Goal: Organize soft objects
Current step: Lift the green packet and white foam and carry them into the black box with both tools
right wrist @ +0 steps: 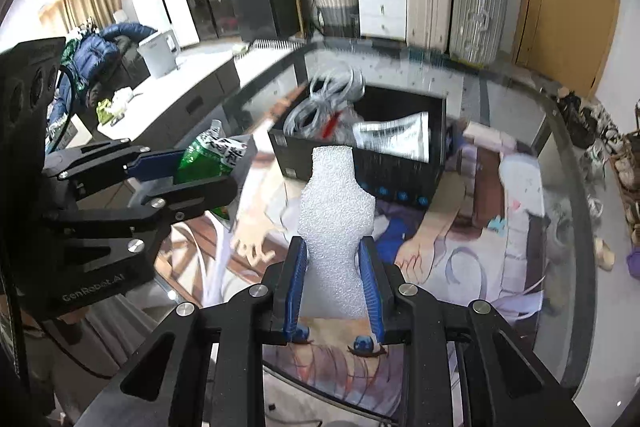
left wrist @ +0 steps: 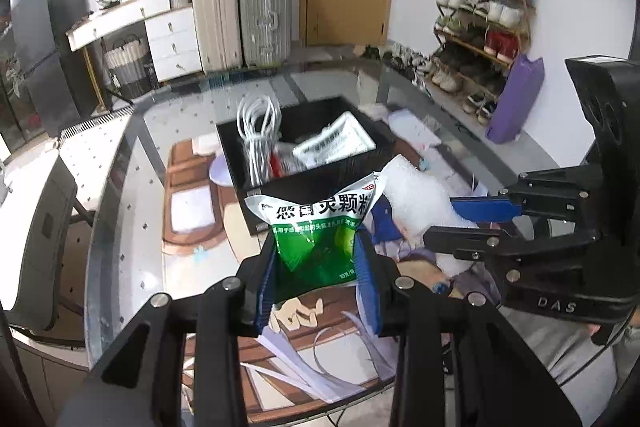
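Note:
My left gripper (left wrist: 318, 247) is shut on a green and white medicine pouch (left wrist: 320, 223) and holds it above the table, just in front of the black box (left wrist: 304, 183). My right gripper (right wrist: 334, 247) is shut on a white foam piece (right wrist: 336, 227), held upright above the mat and short of the black box (right wrist: 360, 167). The box holds a white cable coil (left wrist: 258, 131) and a silver printed pouch (left wrist: 340, 143). The right gripper (left wrist: 460, 219) with the foam (left wrist: 416, 195) shows at the right of the left wrist view. The left gripper (right wrist: 208, 175) with the pouch (right wrist: 212, 155) shows at the left of the right wrist view.
A glass table (left wrist: 120, 195) carries a printed anime mat (right wrist: 460, 247). Suitcases (left wrist: 240, 19) and a white drawer unit (left wrist: 172, 39) stand behind. A shoe rack (left wrist: 480, 35) and purple bag (left wrist: 516, 99) are at the right. A white counter (right wrist: 192, 75) lies left.

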Demonstrator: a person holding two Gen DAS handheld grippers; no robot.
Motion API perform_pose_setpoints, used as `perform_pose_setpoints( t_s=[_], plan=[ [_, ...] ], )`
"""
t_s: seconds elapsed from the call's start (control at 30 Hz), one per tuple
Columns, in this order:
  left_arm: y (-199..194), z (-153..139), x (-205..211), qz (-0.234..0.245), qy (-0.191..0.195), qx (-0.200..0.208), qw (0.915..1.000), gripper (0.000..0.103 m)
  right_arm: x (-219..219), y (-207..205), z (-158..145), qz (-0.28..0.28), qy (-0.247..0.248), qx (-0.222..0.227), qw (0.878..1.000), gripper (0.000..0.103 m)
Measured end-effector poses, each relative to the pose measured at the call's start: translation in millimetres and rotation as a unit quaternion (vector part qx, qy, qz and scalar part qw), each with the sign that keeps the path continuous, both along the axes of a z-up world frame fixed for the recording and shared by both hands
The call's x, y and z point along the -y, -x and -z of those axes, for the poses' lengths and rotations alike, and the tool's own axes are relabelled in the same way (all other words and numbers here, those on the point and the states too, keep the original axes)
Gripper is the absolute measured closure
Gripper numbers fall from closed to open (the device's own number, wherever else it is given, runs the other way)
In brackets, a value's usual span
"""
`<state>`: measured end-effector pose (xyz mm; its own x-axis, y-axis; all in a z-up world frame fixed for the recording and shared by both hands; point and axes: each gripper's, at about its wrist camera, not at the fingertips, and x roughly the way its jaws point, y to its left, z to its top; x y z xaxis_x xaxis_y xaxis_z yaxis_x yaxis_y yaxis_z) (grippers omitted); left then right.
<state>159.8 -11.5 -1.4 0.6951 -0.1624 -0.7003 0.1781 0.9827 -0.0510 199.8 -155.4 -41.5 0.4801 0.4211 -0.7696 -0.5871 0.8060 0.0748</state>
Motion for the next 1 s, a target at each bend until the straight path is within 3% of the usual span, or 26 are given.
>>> perform_pose_setpoints(
  t_s=[0.27, 0.47, 0.7, 0.87, 1.0],
  plan=[
    [2.3, -27.0, -1.9, -0.02, 0.008, 0.062, 0.9978, 0.069, -1.4, 6.6, -39.2, 0.028, -0.017, 0.077, 0.996, 0.076],
    [-5.4, -49.1, -7.9, -0.042, 0.017, 0.107, 0.9932, 0.069, -2.9, 1.1, -69.0, 0.045, -0.058, 0.114, 0.991, 0.076],
    [-25.6, -61.0, -18.6, -0.056, 0.029, 0.135, 0.9889, 0.068, -12.4, -11.8, -92.2, 0.066, -0.063, 0.156, 0.984, 0.076],
    [-44.4, -63.0, -24.6, -0.068, 0.039, 0.146, 0.9862, 0.068, -19.5, -40.0, -89.5, 0.077, -0.056, 0.147, 0.984, 0.076],
    [-63.3, -59.1, -23.8, -0.075, 0.026, 0.153, 0.985, 0.068, -24.4, -70.5, -78.2, 0.081, -0.049, 0.123, 0.988, 0.076]
  ],
)
